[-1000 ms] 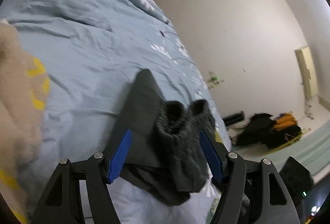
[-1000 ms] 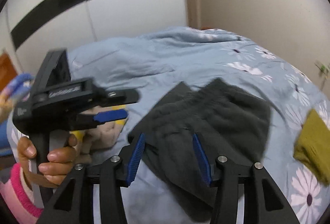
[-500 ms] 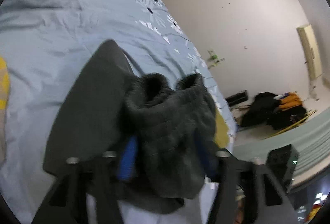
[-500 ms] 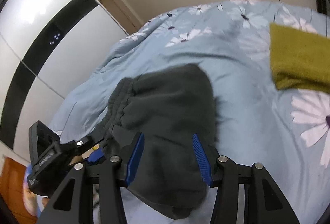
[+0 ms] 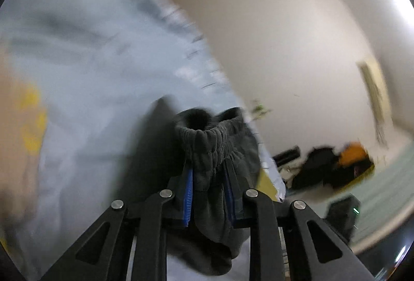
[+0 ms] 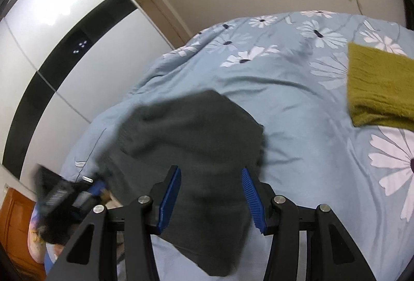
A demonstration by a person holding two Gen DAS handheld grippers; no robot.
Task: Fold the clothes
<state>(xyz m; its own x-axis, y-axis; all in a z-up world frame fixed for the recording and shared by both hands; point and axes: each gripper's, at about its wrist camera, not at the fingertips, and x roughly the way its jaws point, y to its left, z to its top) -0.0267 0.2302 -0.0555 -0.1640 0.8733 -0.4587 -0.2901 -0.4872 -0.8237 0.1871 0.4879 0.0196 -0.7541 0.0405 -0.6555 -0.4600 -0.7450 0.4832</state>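
Observation:
A dark grey garment (image 6: 191,141) lies folded on the light blue floral bedspread (image 6: 297,110). In the left wrist view my left gripper (image 5: 210,177) is shut on the garment's gathered elastic waistband (image 5: 207,144) and lifts that edge off the bed. In the right wrist view my right gripper (image 6: 211,193) is open, its blue pads on either side of the garment's near part, just above it. The left gripper (image 6: 67,195) shows blurred at the lower left of the right wrist view, at the garment's left edge.
A folded olive-green knit (image 6: 380,89) lies on the bed at the right. A beige and yellow garment (image 5: 23,126) lies at the left. A white and black wardrobe (image 6: 59,48) stands behind the bed. Dark bags and an orange item (image 5: 336,164) sit on the floor.
My left gripper has closed on the waistband and is moving fast, blurring its view. My right gripper has stayed open and swung towards the right over the garment.

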